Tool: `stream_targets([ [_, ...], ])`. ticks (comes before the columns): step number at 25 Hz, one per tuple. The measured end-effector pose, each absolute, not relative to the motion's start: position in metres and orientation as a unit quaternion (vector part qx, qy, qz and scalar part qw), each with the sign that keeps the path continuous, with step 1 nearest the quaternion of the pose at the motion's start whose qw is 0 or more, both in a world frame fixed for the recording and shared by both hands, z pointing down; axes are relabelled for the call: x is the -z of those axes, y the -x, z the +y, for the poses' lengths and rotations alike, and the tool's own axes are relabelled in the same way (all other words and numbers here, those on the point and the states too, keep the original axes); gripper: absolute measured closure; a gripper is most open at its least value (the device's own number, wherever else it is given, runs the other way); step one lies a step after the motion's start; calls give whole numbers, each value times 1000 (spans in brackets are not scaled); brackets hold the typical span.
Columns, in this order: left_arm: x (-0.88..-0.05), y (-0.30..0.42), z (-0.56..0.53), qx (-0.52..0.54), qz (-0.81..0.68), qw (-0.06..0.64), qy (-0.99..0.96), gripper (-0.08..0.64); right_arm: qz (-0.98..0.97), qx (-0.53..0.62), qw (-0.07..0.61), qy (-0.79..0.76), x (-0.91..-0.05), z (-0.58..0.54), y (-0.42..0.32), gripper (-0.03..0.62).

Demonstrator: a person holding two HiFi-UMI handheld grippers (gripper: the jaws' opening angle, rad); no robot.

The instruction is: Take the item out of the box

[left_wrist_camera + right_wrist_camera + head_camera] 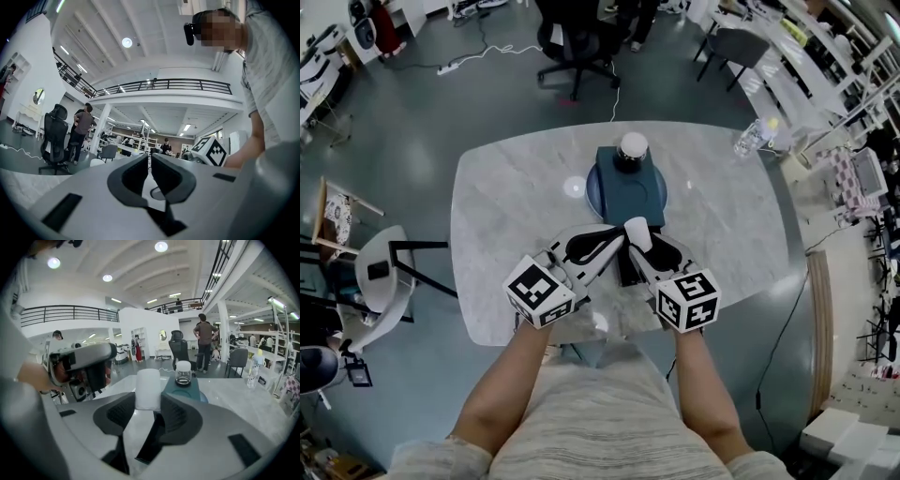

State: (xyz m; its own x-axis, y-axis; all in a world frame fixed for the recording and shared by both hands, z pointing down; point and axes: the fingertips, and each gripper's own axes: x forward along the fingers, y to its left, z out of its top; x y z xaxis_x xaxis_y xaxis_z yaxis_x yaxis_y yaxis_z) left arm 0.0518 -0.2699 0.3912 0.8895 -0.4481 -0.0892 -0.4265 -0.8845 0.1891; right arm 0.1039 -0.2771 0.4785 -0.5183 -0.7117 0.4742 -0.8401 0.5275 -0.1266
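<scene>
The only print that is showing is the black-and-white square markers on the two cubes (540, 291) (688, 300), one on each gripper; any label on the jar (633, 148) is too small for reading.

The right gripper (148, 397) is clamping one white cylinder, the item (148, 380). Its pads are pressing on both sides of it, and it is standing upright above the jaws. In the head view the item is sitting in the air over the table (506, 206), at 6 o'clock from the teal box (630, 187). The left gripper (150, 171) is holding its jaws together, with only a thin slit between the tips and nothing inside.

Just under the two grippers one dark shape (630, 270) is lying on the table. The grippers are covering most of it, so I cannot tell if it is a box.

The one teal box is carrying the one jar with a white lid at its 12 o'clock end. A round blue plate (592, 197) is peeking out from under the box at 9 o'clock, mostly hidden. One clear bottle (754, 137) is lying near the table's edge at 2 o'clock.
</scene>
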Motion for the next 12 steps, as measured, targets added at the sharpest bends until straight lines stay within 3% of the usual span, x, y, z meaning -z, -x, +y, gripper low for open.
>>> stream_targets([
  [12,-358,-46,-254,77,-213,50,-973,526,-887,-64,97,-447,-400,-246,-91,402],
])
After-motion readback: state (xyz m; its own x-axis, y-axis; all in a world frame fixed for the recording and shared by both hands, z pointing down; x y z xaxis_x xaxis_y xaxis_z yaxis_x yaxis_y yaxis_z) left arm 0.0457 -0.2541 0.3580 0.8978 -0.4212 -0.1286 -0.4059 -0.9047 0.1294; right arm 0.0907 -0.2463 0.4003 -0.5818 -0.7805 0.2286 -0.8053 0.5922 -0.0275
